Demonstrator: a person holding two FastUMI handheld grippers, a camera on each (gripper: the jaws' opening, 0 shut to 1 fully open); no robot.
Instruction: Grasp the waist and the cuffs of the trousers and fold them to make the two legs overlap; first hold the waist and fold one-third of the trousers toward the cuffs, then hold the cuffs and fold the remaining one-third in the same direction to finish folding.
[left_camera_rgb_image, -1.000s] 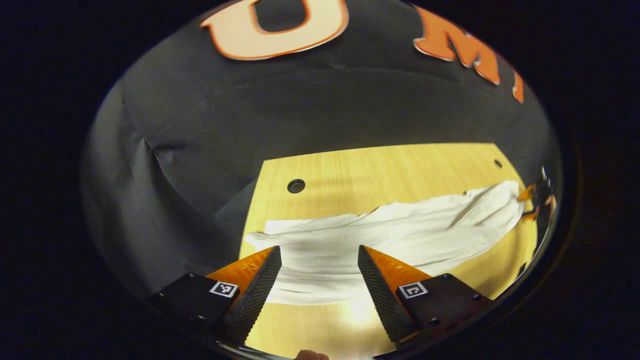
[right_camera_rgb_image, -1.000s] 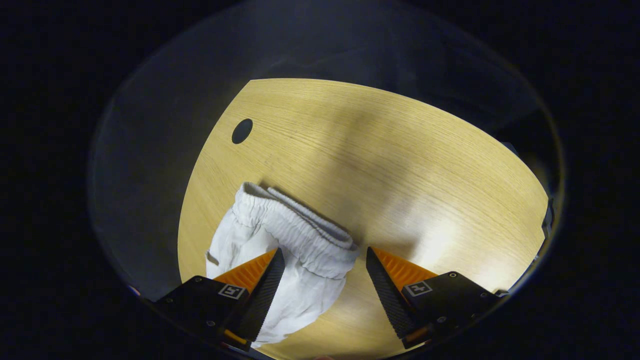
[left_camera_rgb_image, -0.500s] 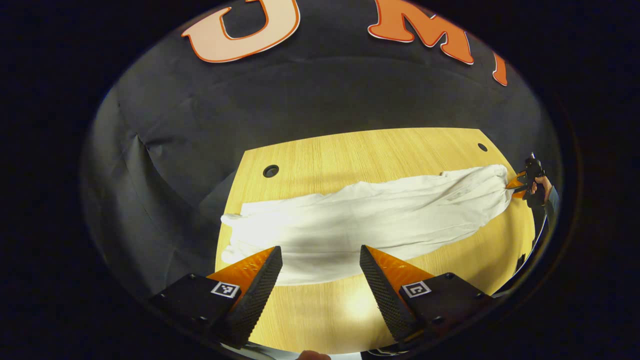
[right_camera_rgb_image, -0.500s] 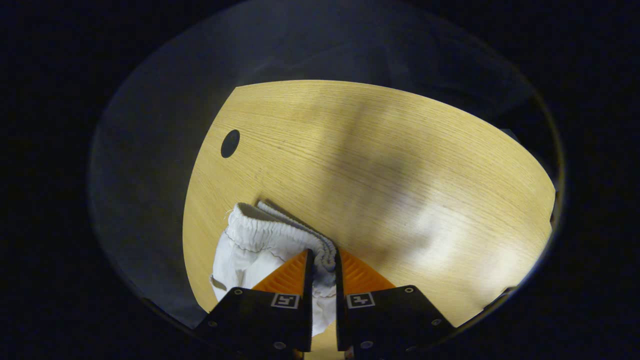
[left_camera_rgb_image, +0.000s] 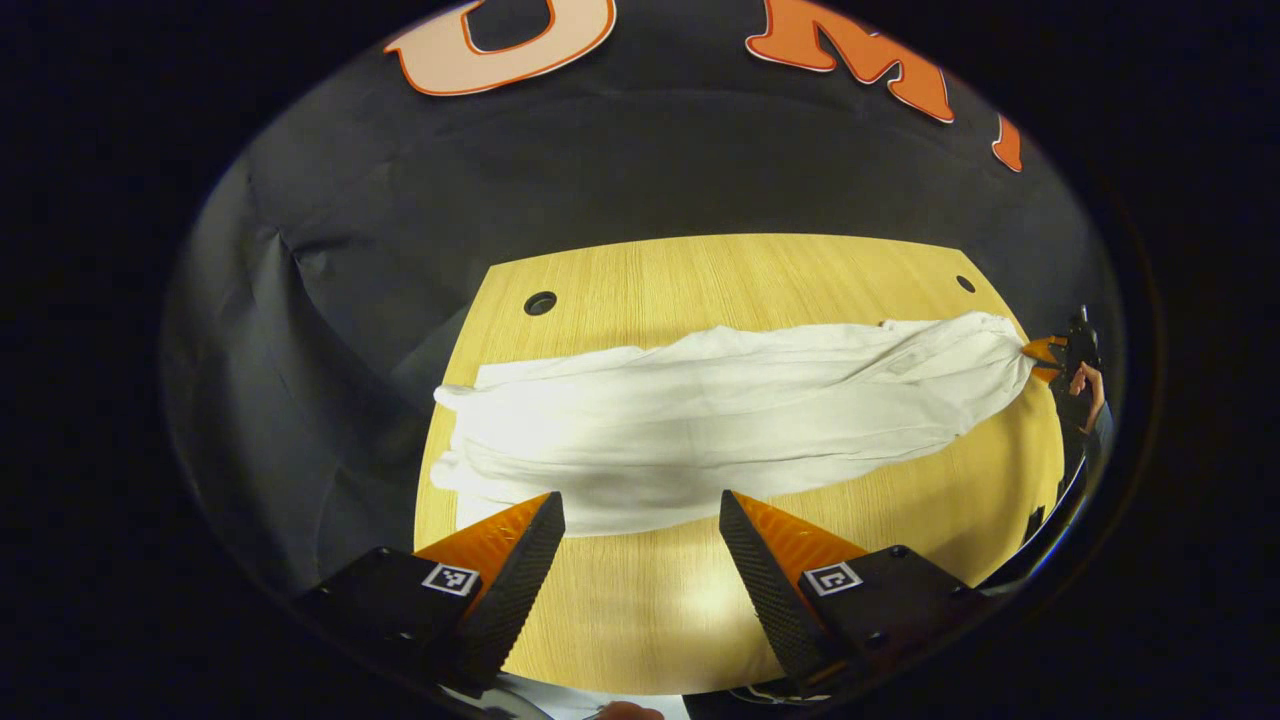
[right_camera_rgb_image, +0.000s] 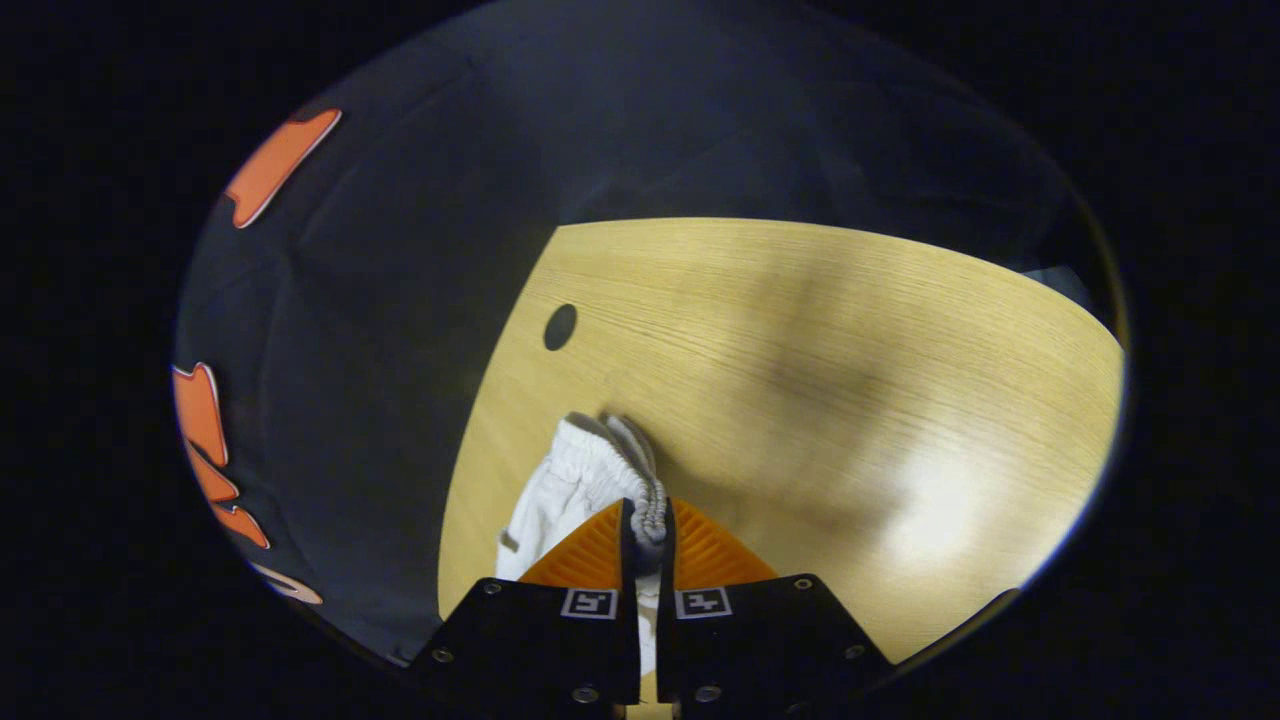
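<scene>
Right now the white trousers (left_camera_rgb_image: 720, 420) lie stretched lengthwise across the wooden desk (left_camera_rgb_image: 640, 610), running from its left edge to its right edge in the left gripper view. The cuff end sits at the left, close to the desk's edge, and the waist end (left_camera_rgb_image: 985, 345) tapers toward the far right. The left gripper (left_camera_rgb_image: 640, 530) hangs over the near side of the desk with its fingers spread wide, holding nothing; its fingertips frame the near hem of the cloth without touching it.

At the right end of the trousers the right gripper (left_camera_rgb_image: 1040, 352) meets the waist, with a hand (left_camera_rgb_image: 1085, 385) behind it. In the right gripper view, the right gripper (right_camera_rgb_image: 645, 525) is closed tight on the elastic waistband (right_camera_rgb_image: 600, 465), both fingers pressing the gathered fabric between them. The bunched waist rises just beyond the fingertips, and a round hole (right_camera_rgb_image: 560, 326) in the desk lies farther off.
</scene>
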